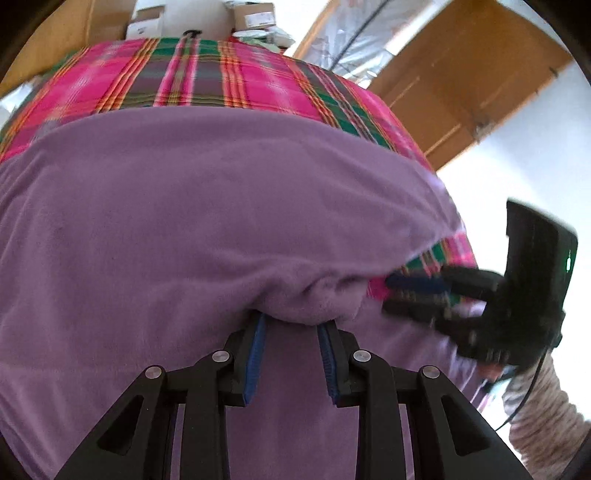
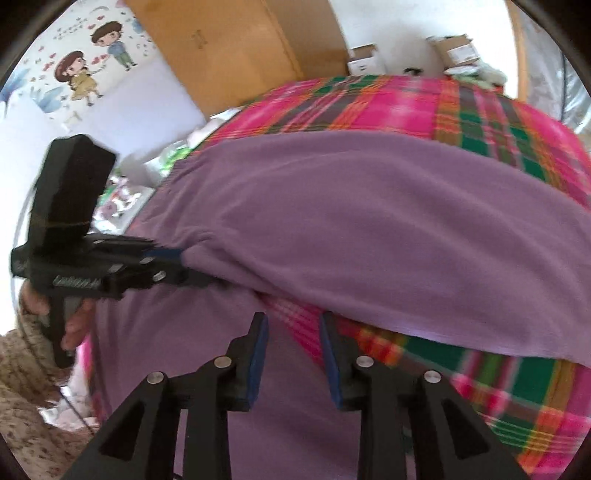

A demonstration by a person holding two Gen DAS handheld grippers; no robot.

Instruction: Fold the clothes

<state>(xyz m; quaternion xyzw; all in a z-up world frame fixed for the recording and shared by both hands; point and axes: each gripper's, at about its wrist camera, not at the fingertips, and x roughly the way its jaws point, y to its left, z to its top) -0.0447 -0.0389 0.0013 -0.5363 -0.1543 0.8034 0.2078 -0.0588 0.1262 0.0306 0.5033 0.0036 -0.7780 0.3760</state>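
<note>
A purple fleece garment [image 1: 221,203] [image 2: 369,221] lies spread over a pink and green plaid blanket [image 1: 207,74] [image 2: 369,103], with one layer folded back over itself. My left gripper [image 1: 293,321] [image 2: 186,264] is shut on a bunched fold at the garment's near edge, and the cloth puckers around its tips. To the right of that fold my right gripper [image 2: 293,317] [image 1: 397,293] stands open just above the cloth. Between its blue pads I see only plaid and flat purple fabric. The garment's far edge runs straight across the blanket.
A wooden wardrobe [image 1: 461,74] [image 2: 229,44] stands against the white wall behind the bed. Cardboard boxes [image 1: 147,22] [image 2: 364,61] sit past the far edge. Cartoon wall stickers [image 2: 85,70] are at the upper left. A person's hand [image 2: 77,325] and knitted sleeve [image 1: 546,417] hold the grippers.
</note>
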